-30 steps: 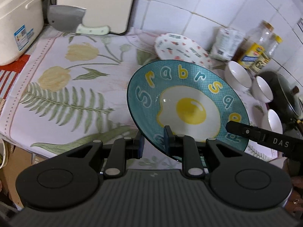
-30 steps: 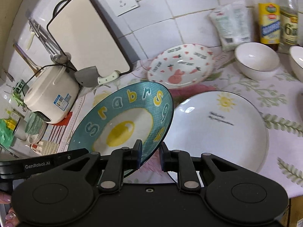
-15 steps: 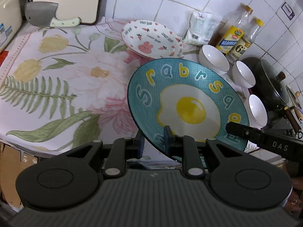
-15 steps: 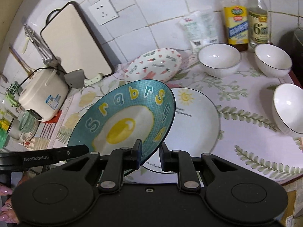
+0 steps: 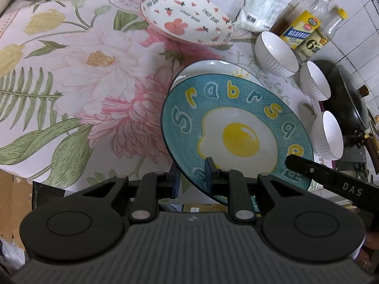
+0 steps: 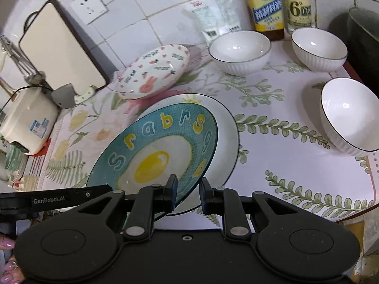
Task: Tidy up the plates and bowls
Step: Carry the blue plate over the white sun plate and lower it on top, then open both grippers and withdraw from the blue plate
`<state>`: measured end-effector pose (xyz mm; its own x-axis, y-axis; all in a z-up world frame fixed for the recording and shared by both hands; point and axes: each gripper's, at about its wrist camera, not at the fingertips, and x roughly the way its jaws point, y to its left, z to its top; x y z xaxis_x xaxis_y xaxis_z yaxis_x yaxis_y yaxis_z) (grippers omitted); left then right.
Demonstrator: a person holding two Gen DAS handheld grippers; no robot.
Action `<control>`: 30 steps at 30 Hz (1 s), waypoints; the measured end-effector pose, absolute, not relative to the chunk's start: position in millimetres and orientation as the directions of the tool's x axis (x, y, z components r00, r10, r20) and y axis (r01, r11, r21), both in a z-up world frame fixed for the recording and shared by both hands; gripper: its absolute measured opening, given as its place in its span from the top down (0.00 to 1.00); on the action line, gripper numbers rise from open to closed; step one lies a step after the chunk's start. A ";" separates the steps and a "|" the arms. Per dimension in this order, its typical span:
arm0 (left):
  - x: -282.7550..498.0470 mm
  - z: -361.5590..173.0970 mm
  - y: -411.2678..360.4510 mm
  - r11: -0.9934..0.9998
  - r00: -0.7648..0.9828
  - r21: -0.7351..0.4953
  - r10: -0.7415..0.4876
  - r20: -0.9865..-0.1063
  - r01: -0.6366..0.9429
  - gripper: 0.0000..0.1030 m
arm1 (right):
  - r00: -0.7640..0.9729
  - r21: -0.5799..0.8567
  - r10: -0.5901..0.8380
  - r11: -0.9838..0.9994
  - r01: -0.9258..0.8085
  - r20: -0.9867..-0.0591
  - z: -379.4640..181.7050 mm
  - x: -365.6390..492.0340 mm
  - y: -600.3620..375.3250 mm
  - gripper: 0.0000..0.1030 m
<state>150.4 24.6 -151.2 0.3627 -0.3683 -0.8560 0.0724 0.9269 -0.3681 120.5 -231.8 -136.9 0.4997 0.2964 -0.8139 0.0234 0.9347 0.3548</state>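
A teal plate with a fried-egg picture is held tilted at its near rim by both grippers. My left gripper and my right gripper are each shut on its rim. It hangs just over a white plate with a sun drawing lying on the flowered cloth. A bunny-and-carrot plate sits behind. Three white bowls stand to the right.
Two sauce bottles and a white packet stand against the tiled wall. A dark wok is at the far right. A cutting board, cleaver and rice cooker are at the left.
Both grippers have carried the teal plate to the right and lowered it over the white sun plate. Both grips are unchanged.
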 end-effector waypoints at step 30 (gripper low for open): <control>154.0 -163.5 6.1 0.937 0.325 -0.348 -0.320 -0.890 -0.030 0.81 | 0.537 0.095 0.107 0.994 -0.051 -0.837 -153.0 125.2 -209.6 0.69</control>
<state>154.0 6.1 -163.5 0.3249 -0.3199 -0.8900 -0.0305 0.9370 -0.3479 125.2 -209.6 -153.0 0.5372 0.1073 -0.8366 -0.0507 0.9942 0.0949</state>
